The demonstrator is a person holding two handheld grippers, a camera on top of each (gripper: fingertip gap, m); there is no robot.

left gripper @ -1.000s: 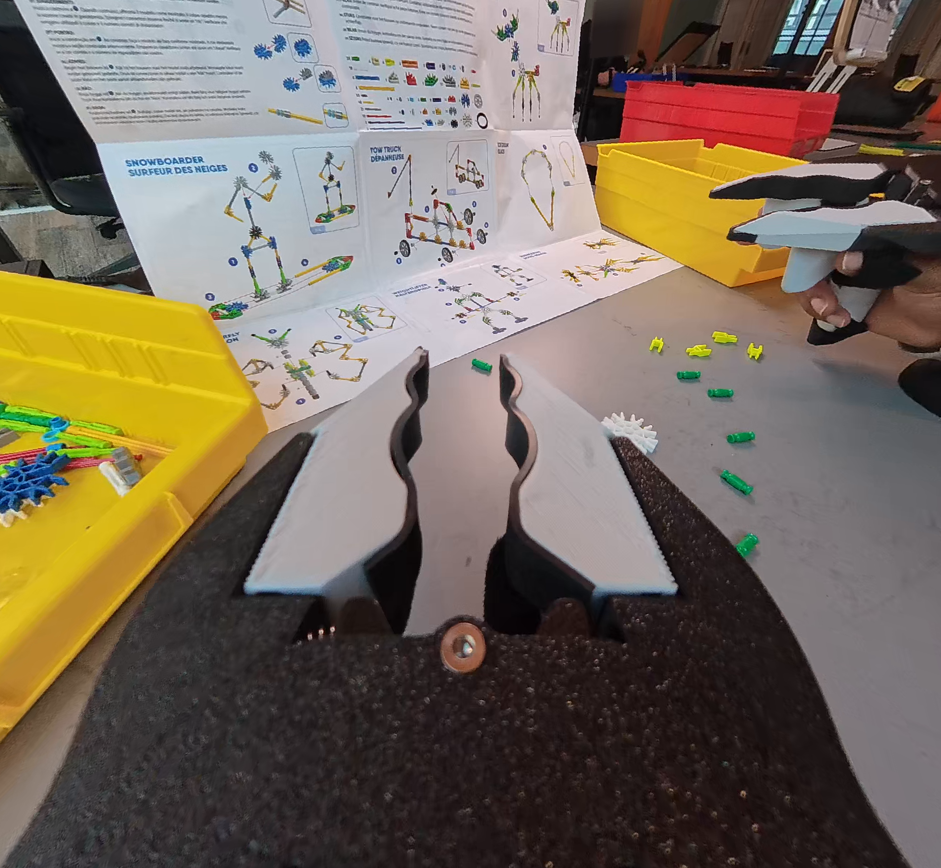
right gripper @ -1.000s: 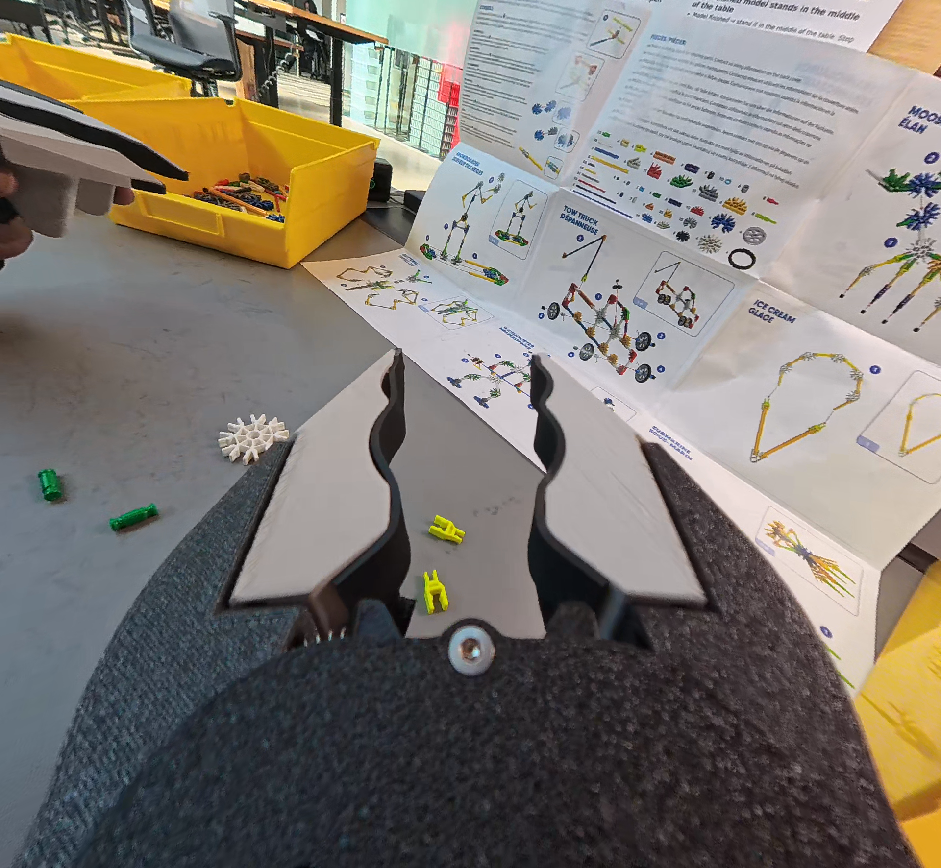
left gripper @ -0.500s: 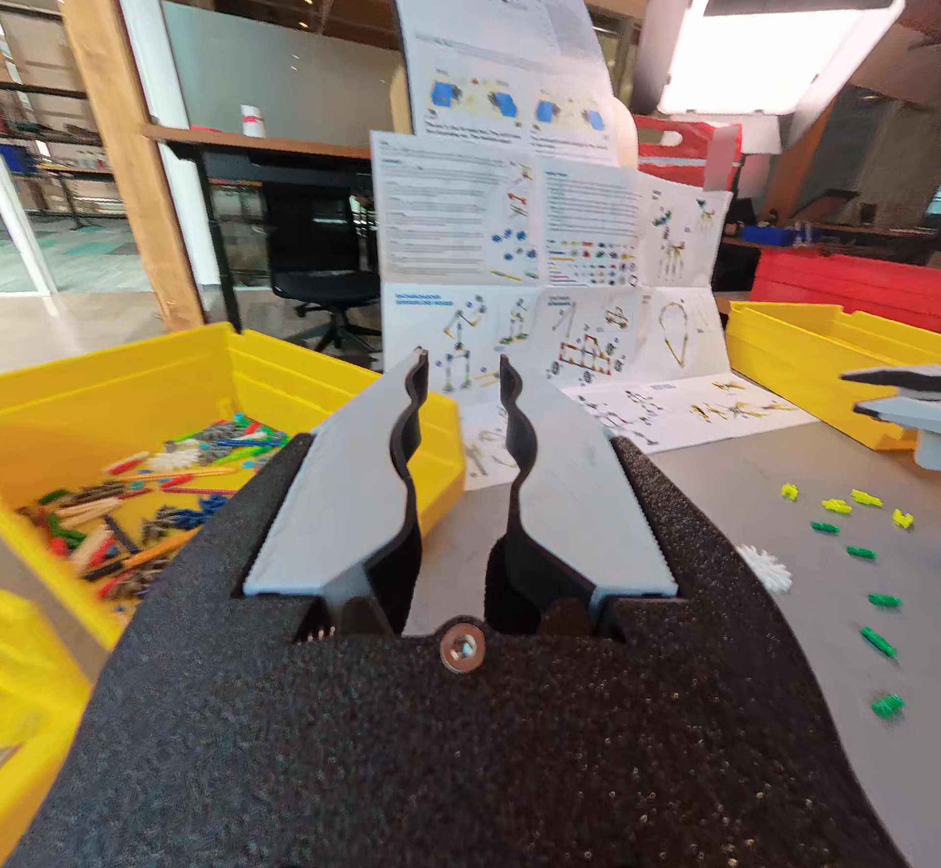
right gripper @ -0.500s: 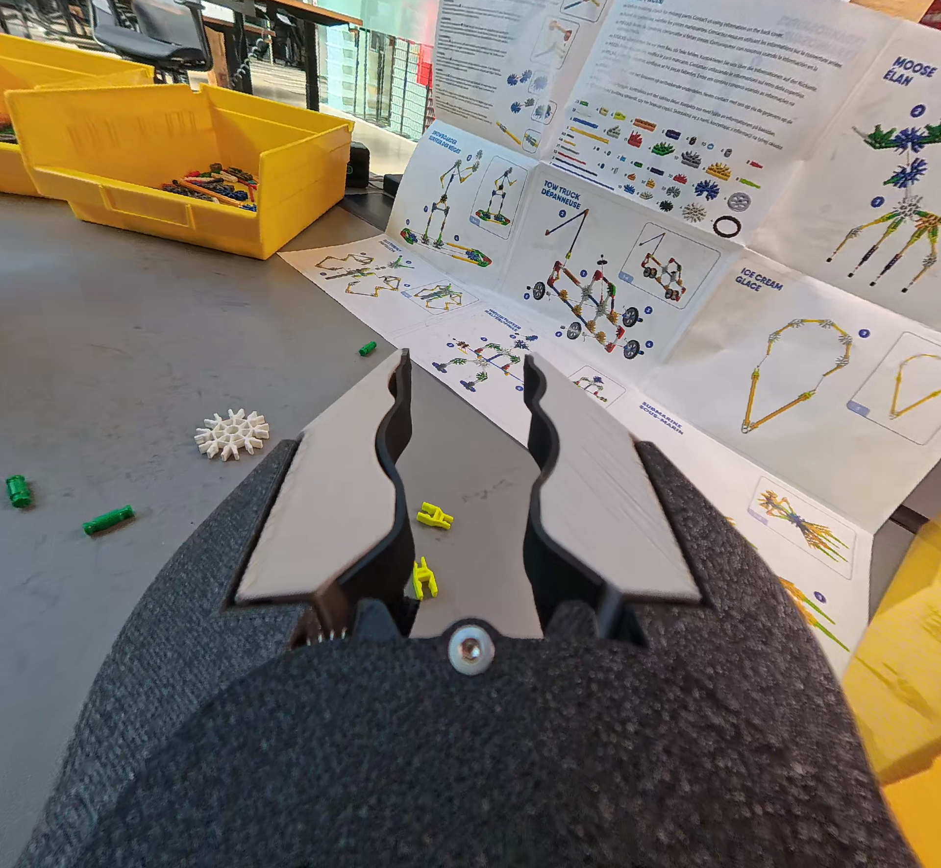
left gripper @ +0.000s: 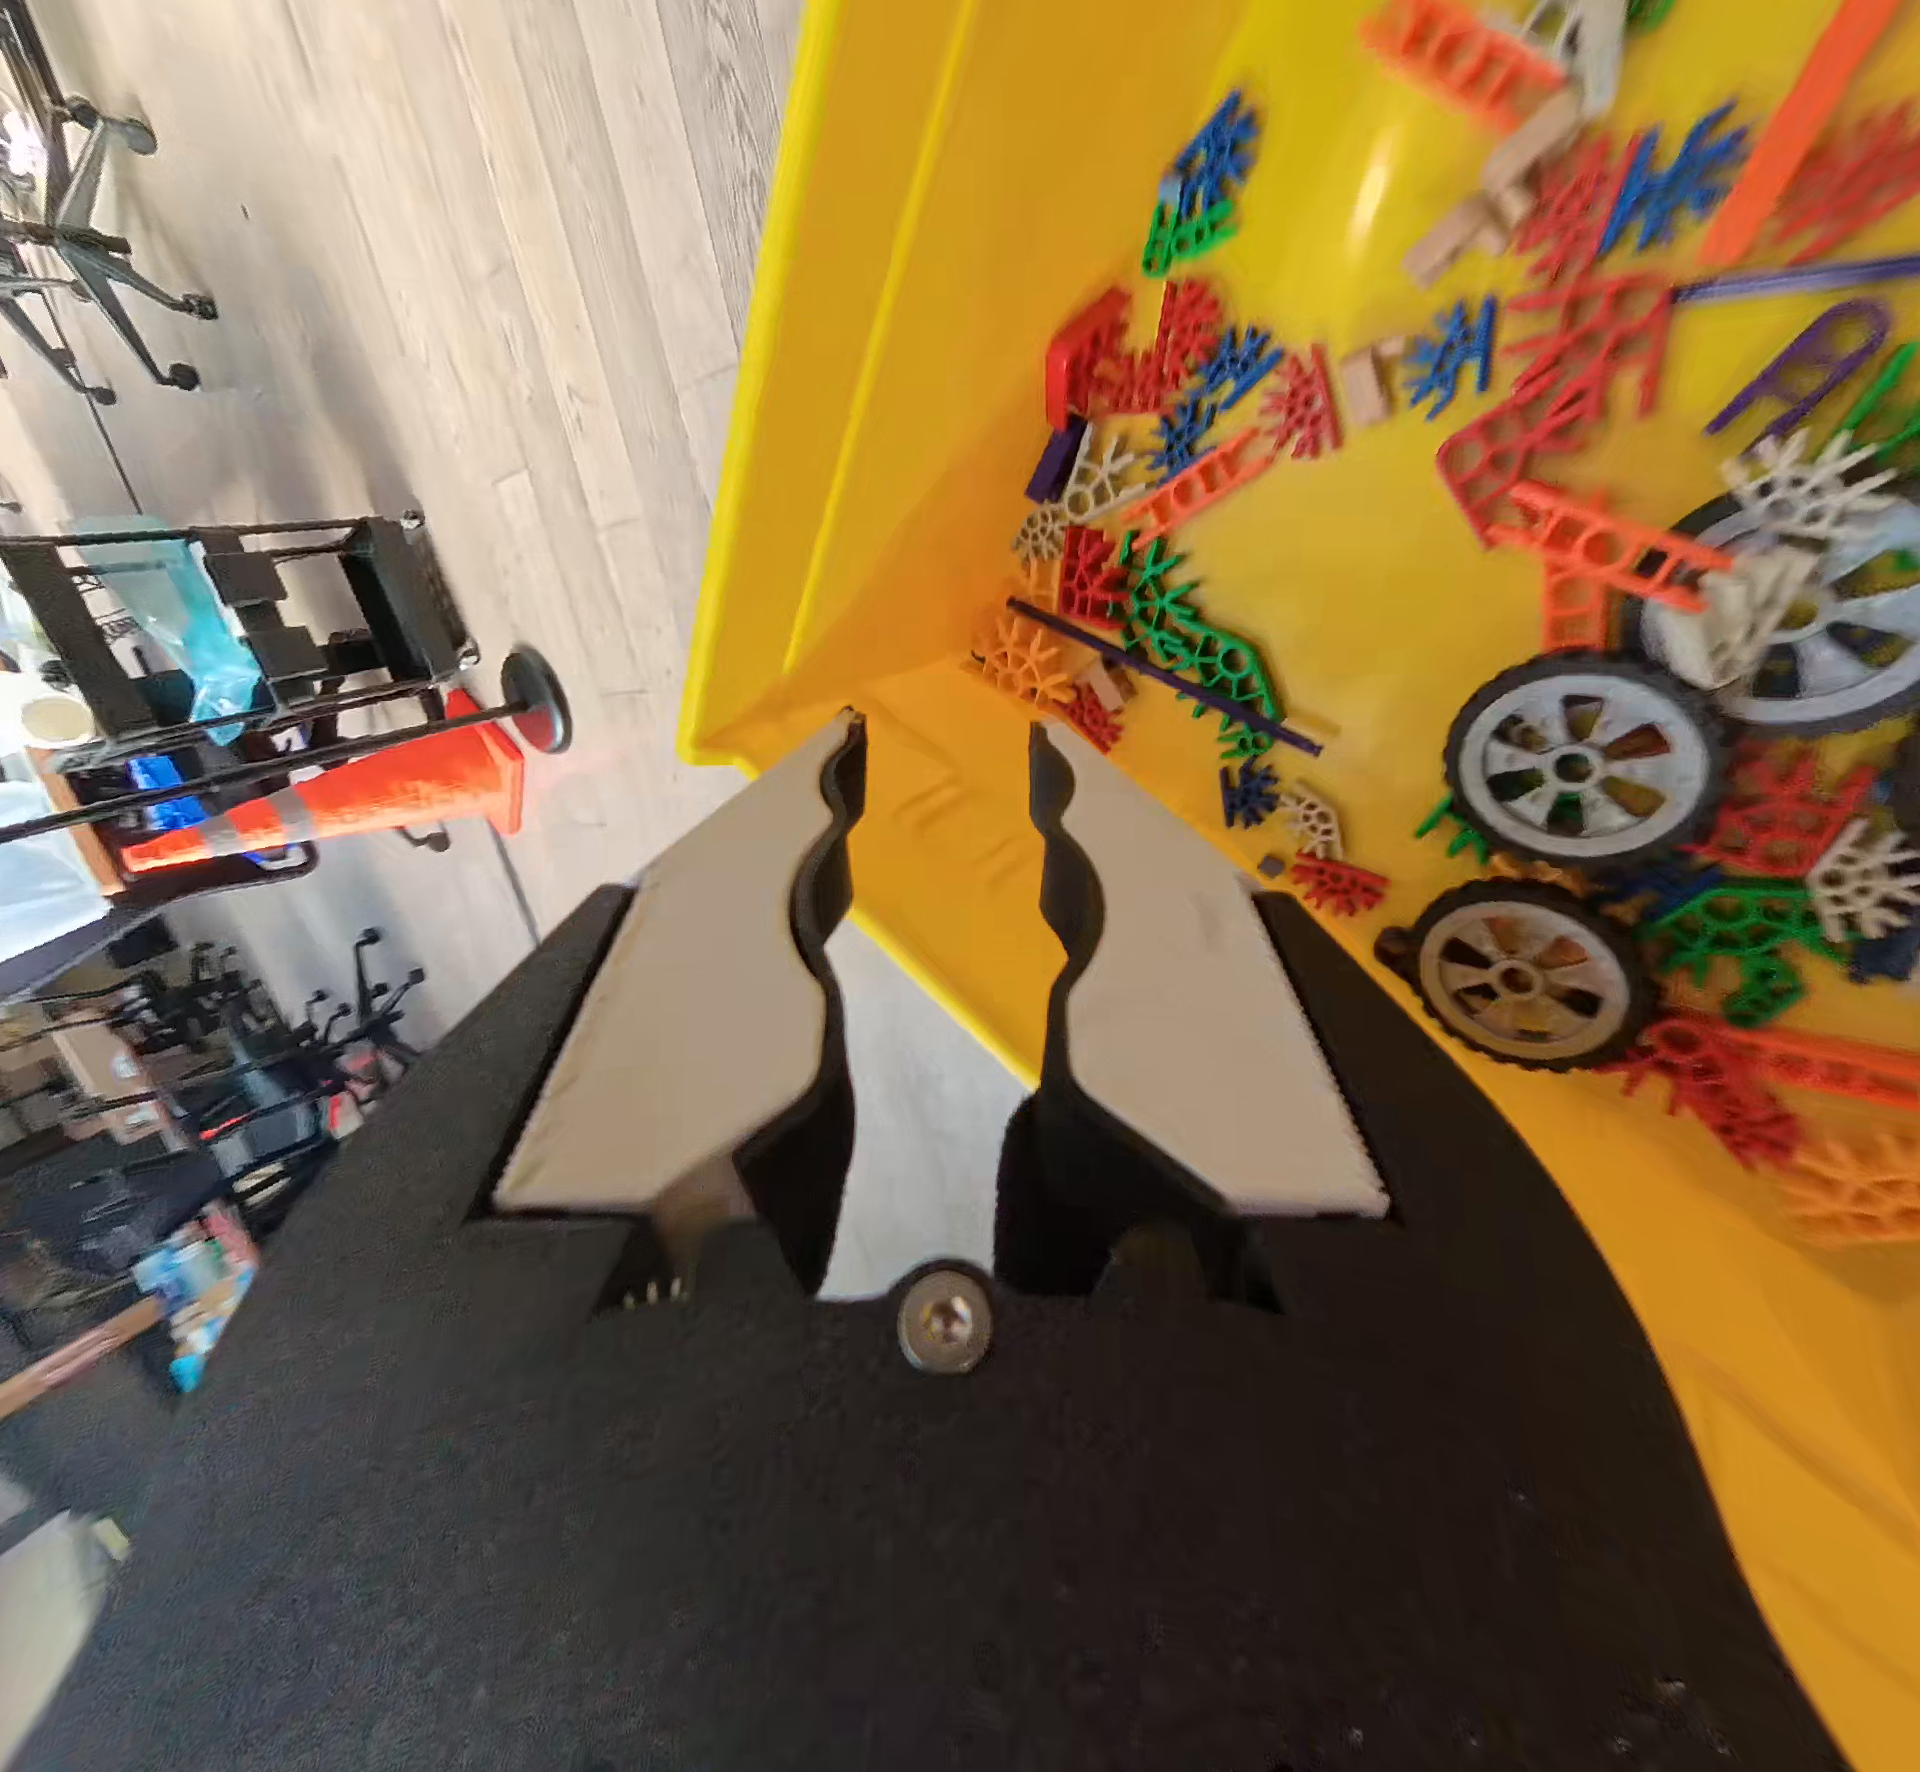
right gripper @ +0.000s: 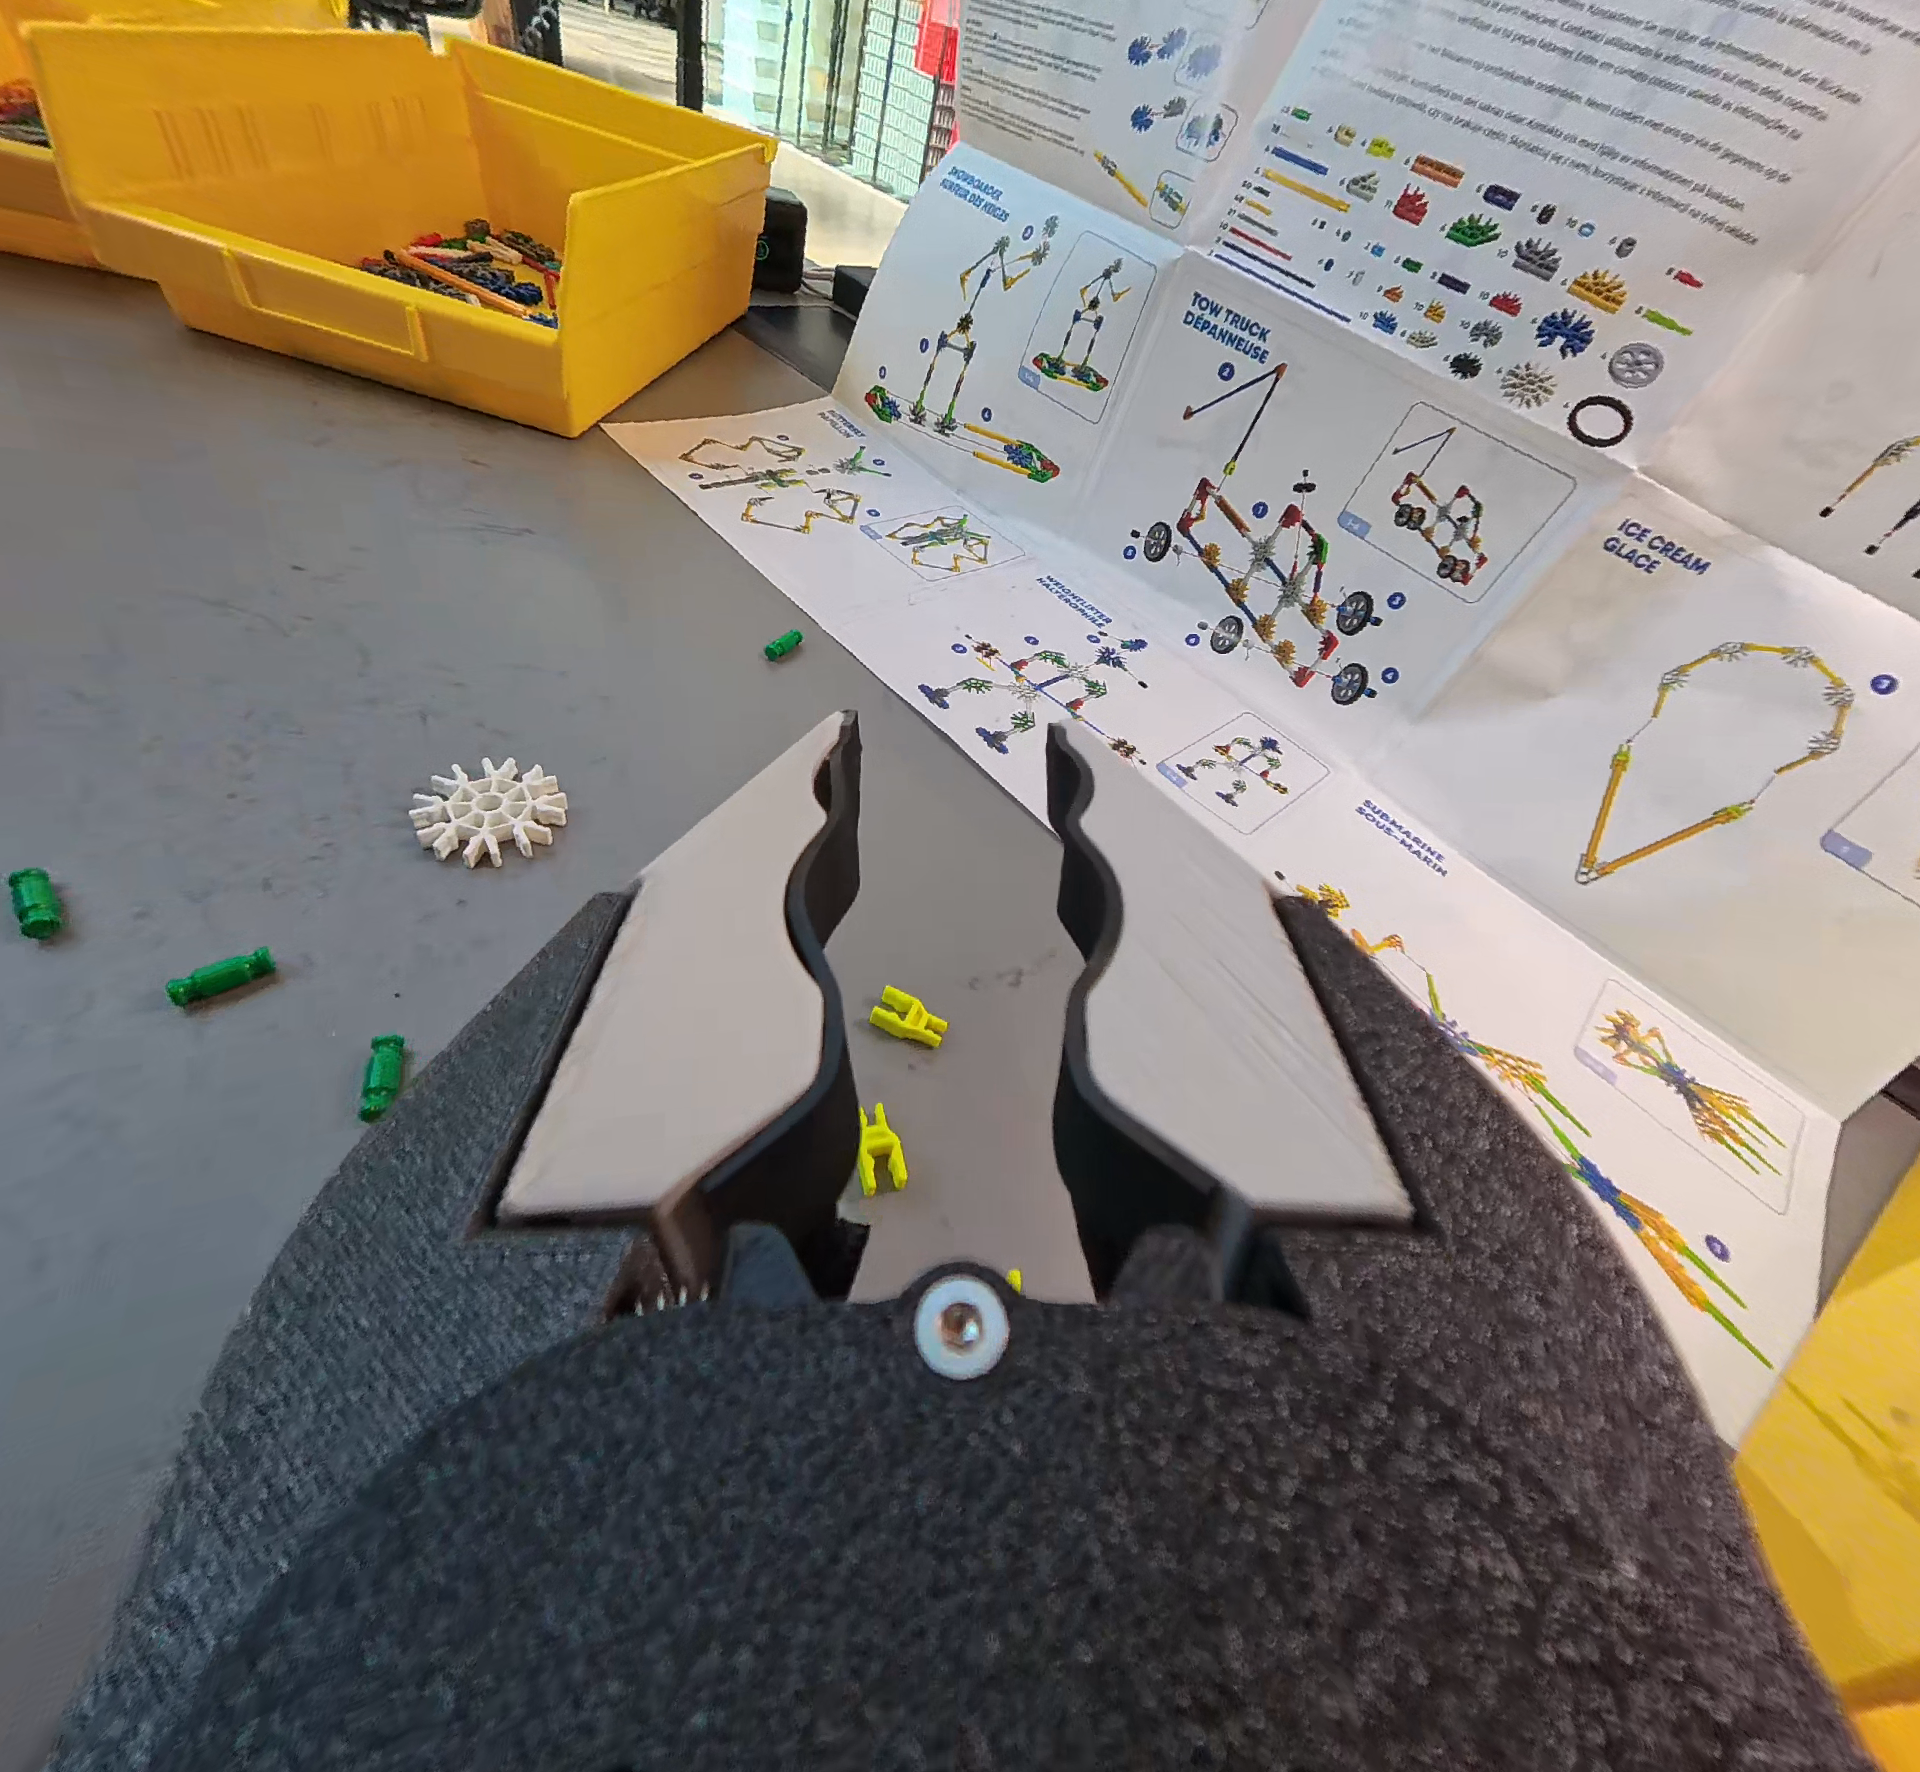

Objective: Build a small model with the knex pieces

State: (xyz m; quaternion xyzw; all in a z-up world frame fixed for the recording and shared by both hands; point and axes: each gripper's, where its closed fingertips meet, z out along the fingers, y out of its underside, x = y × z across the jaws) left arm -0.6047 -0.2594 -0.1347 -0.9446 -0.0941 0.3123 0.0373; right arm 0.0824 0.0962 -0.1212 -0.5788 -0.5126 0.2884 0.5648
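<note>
The left gripper point(left gripper: 945, 735) is rolled hard onto its side and hangs over the near corner of a yellow bin point(left gripper: 894, 288), so that the wooden floor point(left gripper: 436, 164) runs up the left of its view. Its jaws stand partly open with nothing between them; one fingertip lies in line with the bin's corner rim, though contact cannot be judged. Inside the bin lies a jumble of construction-toy pieces: red, blue, green and orange connectors, orange rods, and spoked wheels with black tyres point(left gripper: 1574, 766). An orange traffic cone point(left gripper: 343, 803) lies across the view on the floor beyond, beside a black cart point(left gripper: 260, 621).

The right gripper point(right gripper: 951, 735) is held level and low over the grey worktop point(right gripper: 260, 579), pointing toward the fold-out instruction sheet point(right gripper: 1403, 372) that lies partly flat and partly propped upright. Its jaws are likewise partly open and empty. Two small yellow connectors point(right gripper: 906, 1016) lie on the worktop in the gap between the fingers, untouched. To the left sit a white snowflake connector point(right gripper: 488, 810) and several short green rods point(right gripper: 220, 976), well apart from one another. Another yellow bin point(right gripper: 416, 195) with pieces in it stands farther back at the left.
</note>
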